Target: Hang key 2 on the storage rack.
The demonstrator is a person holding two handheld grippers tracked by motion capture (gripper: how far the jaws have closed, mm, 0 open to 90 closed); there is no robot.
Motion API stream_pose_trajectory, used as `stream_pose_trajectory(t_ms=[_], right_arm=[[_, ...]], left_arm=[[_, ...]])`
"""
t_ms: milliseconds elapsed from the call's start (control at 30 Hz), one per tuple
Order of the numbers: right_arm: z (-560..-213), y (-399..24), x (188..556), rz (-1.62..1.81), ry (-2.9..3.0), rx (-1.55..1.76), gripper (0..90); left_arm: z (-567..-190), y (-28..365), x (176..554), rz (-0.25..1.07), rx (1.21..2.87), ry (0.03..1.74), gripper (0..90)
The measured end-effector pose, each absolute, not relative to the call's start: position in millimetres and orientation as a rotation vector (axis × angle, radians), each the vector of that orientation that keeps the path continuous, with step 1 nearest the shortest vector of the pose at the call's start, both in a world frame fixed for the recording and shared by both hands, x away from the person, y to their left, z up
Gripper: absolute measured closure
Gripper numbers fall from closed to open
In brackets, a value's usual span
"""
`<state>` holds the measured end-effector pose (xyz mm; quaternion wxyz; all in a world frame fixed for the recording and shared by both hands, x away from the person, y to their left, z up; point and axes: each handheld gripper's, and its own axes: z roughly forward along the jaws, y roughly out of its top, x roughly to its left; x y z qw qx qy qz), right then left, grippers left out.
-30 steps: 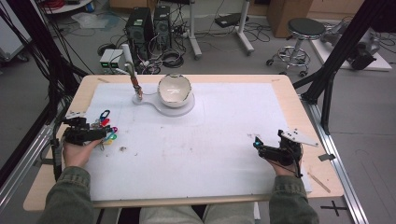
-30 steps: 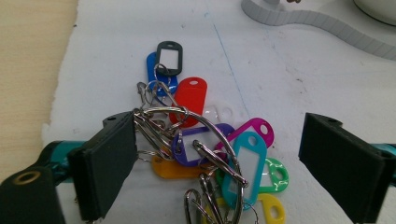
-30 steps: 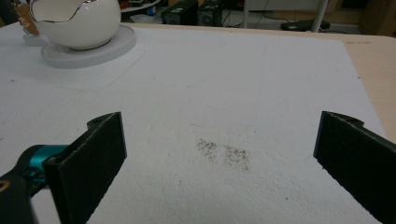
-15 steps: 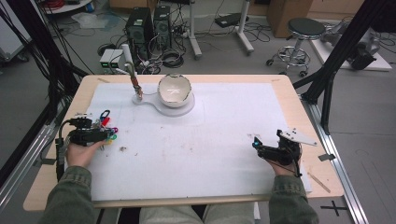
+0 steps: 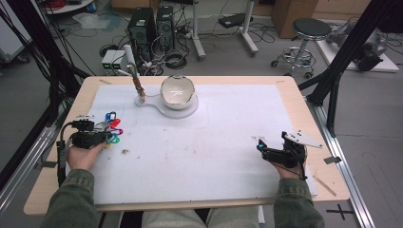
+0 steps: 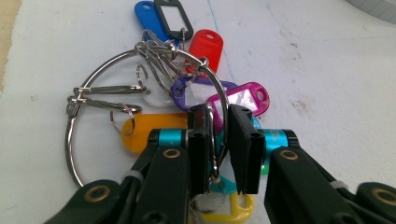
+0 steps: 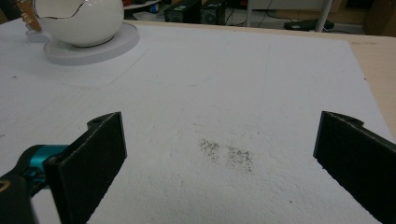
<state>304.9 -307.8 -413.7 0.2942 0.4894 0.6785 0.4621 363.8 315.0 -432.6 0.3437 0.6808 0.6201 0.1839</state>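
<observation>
Close up, left gripper (image 6: 218, 144) fingers just closed on key ring (image 6: 140, 93); right gripper (image 7: 219, 158) fingers wide, empty.

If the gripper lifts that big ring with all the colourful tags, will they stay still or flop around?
They'd probably flop and swing: the key tags hang loosely by small rings on the big wire ring. The left gripper has just closed its jaws on the thin wire alone, so the ring may pivot or slip. It looks light, being thin metal and small plastic tags.
</observation>
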Motion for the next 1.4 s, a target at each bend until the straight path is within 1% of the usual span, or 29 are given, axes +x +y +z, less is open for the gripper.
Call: stream_pose_trajectory(t_ms=[133,333,633,933,1067,1400], right_arm=[[-414,-308,305,1.233,1.812,1.297,1.7],[-413,-306,306,1.239,1.816,1.291,1.7],[-413,-305,306,1.251,1.821,1.287,1.7],[-412,-304,305,1.253,1.819,1.285,1.7],[-410,-305,303,1.265,1.794,1.277,1.7],[-411,-305,303,1.257,1.792,1.287,1.7]], left_arm=[[-430,317,361,0.456,1.740,1.602,78.8],[-424,320,355,0.477,1.718,1.577,78.8],[-419,329,345,0.460,1.659,1.543,78.7],[-407,334,337,0.424,1.554,1.489,78.7],[-403,336,336,0.446,1.537,1.491,78.7],[-393,340,337,0.446,1.475,1.497,78.6]])
